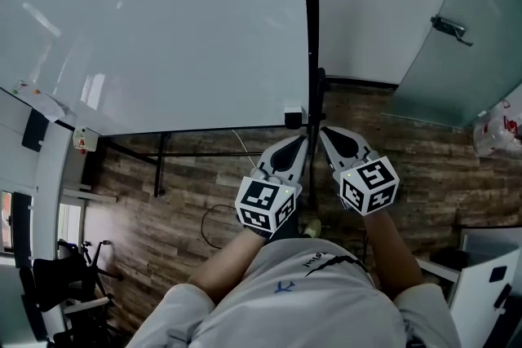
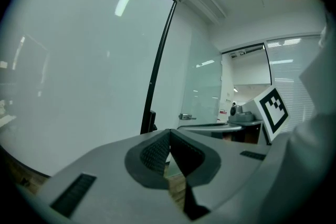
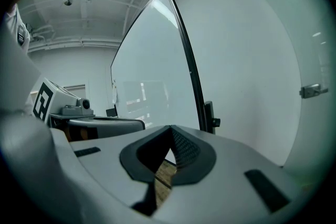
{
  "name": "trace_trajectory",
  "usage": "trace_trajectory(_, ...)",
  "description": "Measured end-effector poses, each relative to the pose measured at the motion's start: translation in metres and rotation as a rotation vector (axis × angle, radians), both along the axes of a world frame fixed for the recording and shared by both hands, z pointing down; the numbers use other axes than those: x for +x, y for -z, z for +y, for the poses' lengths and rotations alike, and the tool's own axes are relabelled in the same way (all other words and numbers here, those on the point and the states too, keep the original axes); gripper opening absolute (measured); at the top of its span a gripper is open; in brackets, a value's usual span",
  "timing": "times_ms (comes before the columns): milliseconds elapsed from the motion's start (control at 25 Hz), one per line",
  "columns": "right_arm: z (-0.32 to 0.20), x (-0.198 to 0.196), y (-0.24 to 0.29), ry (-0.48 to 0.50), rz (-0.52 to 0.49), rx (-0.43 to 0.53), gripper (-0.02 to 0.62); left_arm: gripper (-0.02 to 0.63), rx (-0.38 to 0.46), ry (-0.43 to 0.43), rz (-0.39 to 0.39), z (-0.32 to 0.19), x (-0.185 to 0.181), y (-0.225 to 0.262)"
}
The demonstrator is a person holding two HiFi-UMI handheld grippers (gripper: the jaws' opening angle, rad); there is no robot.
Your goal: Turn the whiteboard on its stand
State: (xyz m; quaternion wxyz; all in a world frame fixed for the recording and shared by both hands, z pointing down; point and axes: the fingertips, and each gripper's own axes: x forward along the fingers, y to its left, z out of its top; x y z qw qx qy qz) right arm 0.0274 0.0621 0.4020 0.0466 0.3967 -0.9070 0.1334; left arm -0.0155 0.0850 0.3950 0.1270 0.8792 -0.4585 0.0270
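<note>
Whiteboard (image 1: 155, 28) edge ahead, left gripper (image 1: 298, 144), right gripper (image 1: 326, 134), jaws together

left gripper (image 1: 300, 141), right gripper (image 1: 325, 133) — grey, black-padded jaws | marker cubes (image 1: 267, 204) black-white | shirt (image 1: 314, 293) — white

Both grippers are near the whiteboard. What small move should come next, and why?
Probably open the left gripper and ease it toward the lower corner of the whiteboard: it and the right gripper are both shut, holding nothing.
</note>
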Motion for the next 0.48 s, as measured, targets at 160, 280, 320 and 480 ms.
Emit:
trace_trajectory(160,-0.001,-0.0029,-0.0034,0.004,0.006,-0.006,0.012,0.011,-0.006,0.007,-0.001,-0.0011,-0.0032,-0.003)
trace_trajectory(280,-0.0021,-0.0036,-0.0053,0.005,0.01,-0.009,0.012,0.011,-0.01,0.008,-0.001,-0.0016,-0.004,-0.005)
trace_trajectory(320,-0.003,-0.0033,-0.0062,0.004,0.01,-0.009,0.012,0.011,-0.01,0.008,-0.002,-0.0022,-0.0036,-0.0059)
trace_trajectory(480,-0.0067,-0.0023,-0.0083,0.002,0.01,-0.01,0.014,0.011,-0.01,0.004,-0.003,-0.0048,-0.0023,-0.0077)
